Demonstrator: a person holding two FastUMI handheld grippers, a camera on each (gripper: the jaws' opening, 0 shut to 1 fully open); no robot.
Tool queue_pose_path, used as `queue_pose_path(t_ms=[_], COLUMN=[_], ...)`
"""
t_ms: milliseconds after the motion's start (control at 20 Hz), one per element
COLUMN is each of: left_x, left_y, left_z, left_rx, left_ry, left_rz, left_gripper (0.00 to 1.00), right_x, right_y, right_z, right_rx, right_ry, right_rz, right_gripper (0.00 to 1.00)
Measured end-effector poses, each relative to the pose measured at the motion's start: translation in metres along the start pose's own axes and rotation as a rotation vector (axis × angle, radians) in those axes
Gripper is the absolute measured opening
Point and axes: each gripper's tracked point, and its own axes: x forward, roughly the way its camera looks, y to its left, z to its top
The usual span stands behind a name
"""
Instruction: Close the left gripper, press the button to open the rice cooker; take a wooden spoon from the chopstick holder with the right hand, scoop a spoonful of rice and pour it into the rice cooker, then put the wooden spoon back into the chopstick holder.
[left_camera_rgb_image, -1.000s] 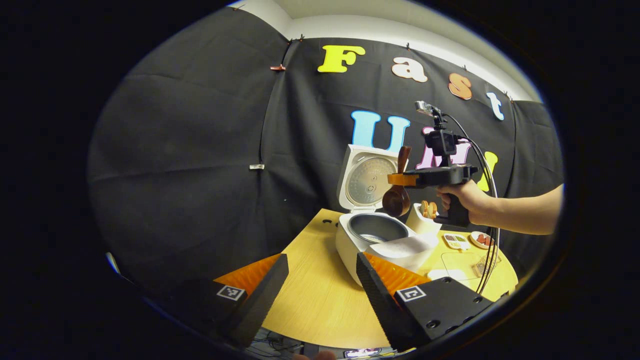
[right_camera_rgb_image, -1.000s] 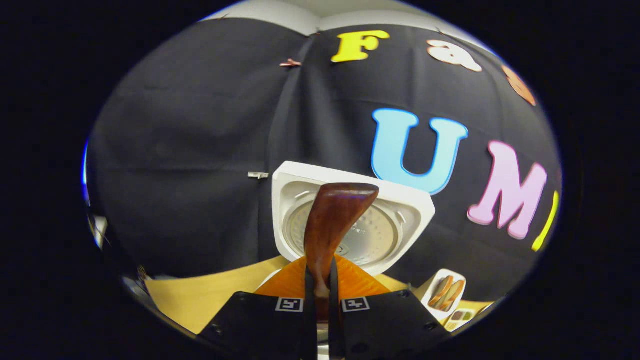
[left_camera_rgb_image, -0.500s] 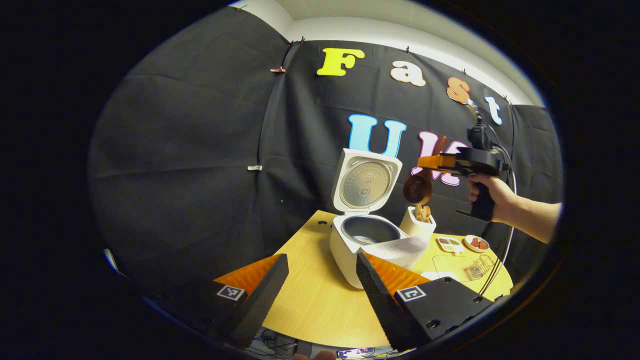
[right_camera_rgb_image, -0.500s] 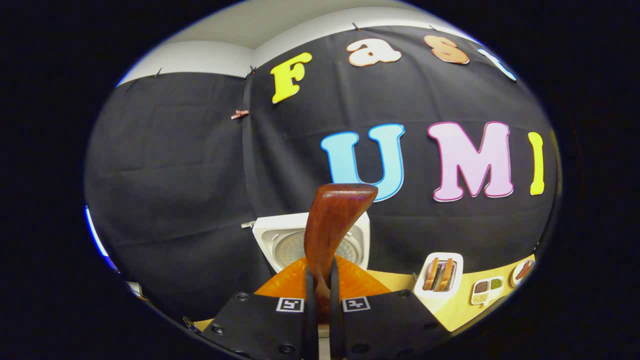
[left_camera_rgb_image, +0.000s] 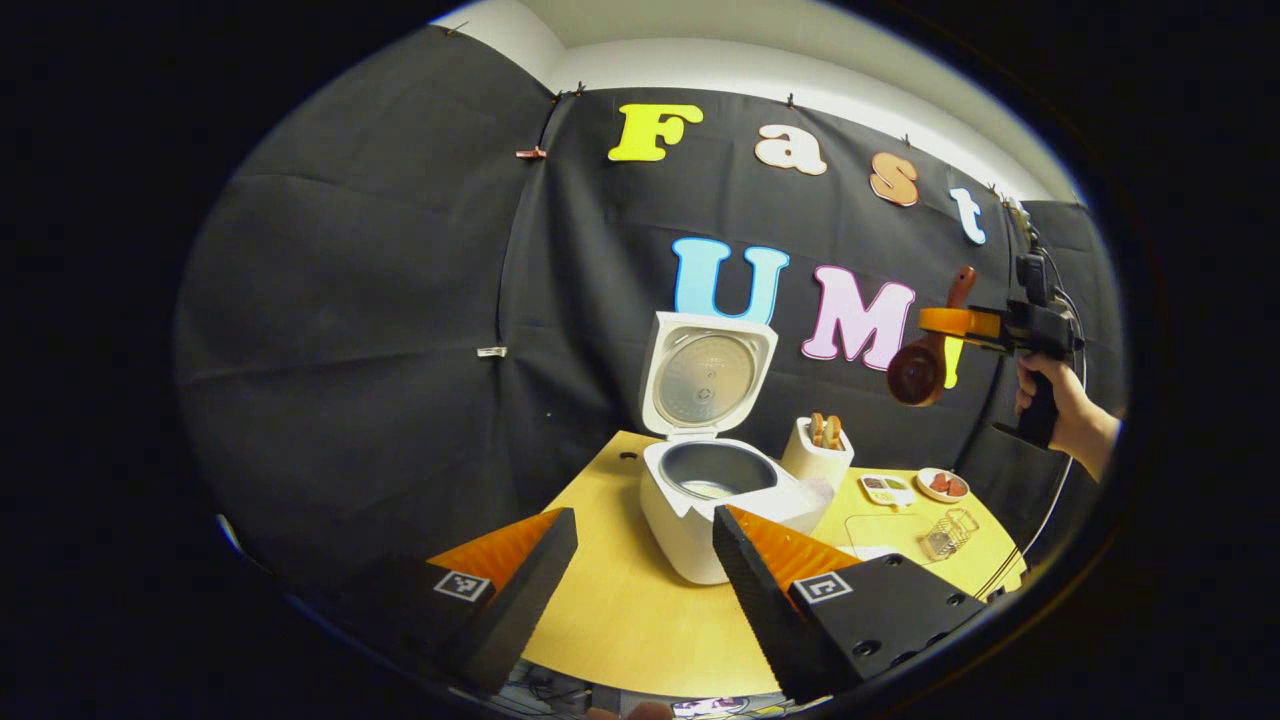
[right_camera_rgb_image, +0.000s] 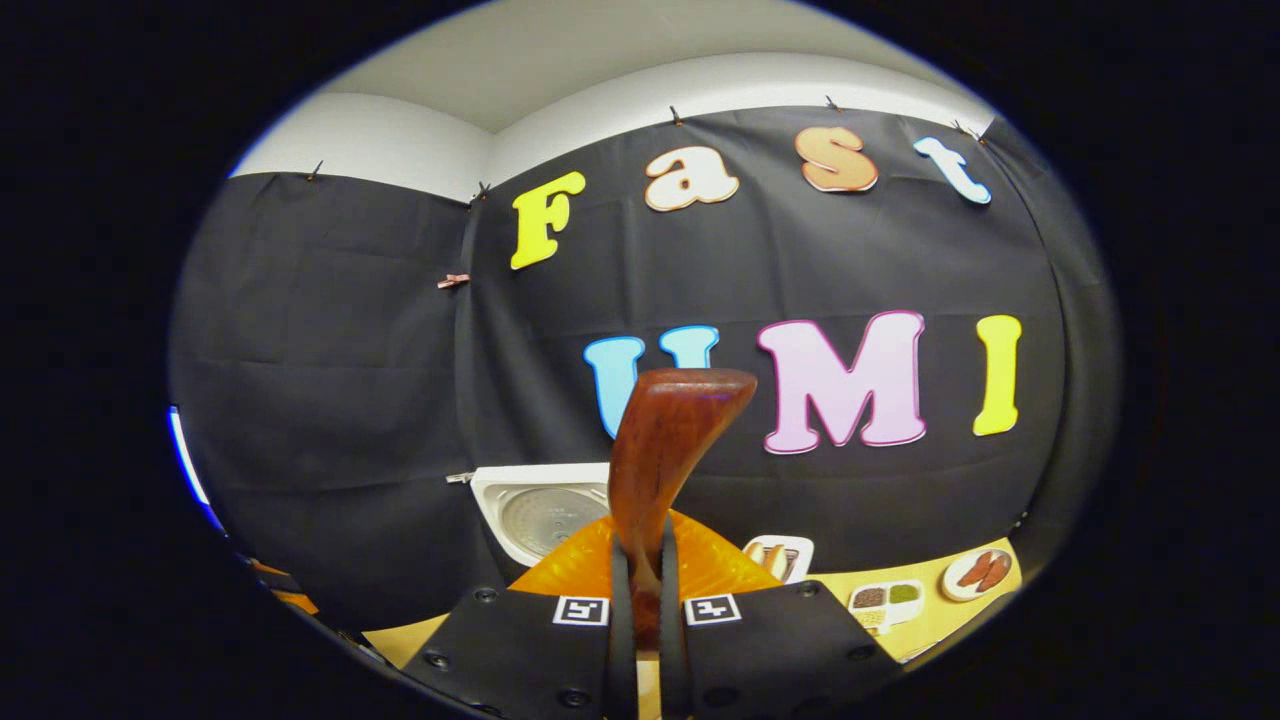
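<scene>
Your right gripper pinches the wooden spoon by its handle, both fingers pressed on it; your left gripper hangs spread and empty. The spoon stands near upright, bowl down, high and well to the right of the chopstick holder. That holder sits just right of the open rice cooker, below and left of the spoon. Judged next: carry the spoon left and down, bowl first, into the holder.
</scene>
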Motion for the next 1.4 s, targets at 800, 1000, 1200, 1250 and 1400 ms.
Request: queue_pose_path(t_ms=[800, 1000, 1200, 1250, 1400], left_x=[0.029, 0.030, 0.024, 0.024, 0.023], left_y=[-0.092, -0.112, -0.131, -0.138, -0.154], left_z=[0.016, 0.015, 0.015, 0.015, 0.012], left_rx=[0.045, 0.051, 0.087, 0.084, 0.077], left_ry=[-0.009, 0.010, 0.022, 0.028, 0.044], left_rz=[-0.064, -0.054, -0.042, -0.044, -0.038], left_gripper=[0.94, 0.94, 0.94, 0.94, 0.94], right_x=[-0.122, -0.135, -0.139, -0.137, -0.135], right_y=[-0.219, -0.259, -0.287, -0.291, -0.312], right_z=[-0.028, -0.077, -0.123, -0.137, -0.184], right_rx=[-0.010, 0.040, 0.084, 0.098, 0.119], right_ry=[0.036, 0.091, 0.127, 0.140, 0.197], right_rz=[-0.305, -0.340, -0.349, -0.345, -0.369], right_gripper=[0.13, 0.13, 0.13, 0.13, 0.13])
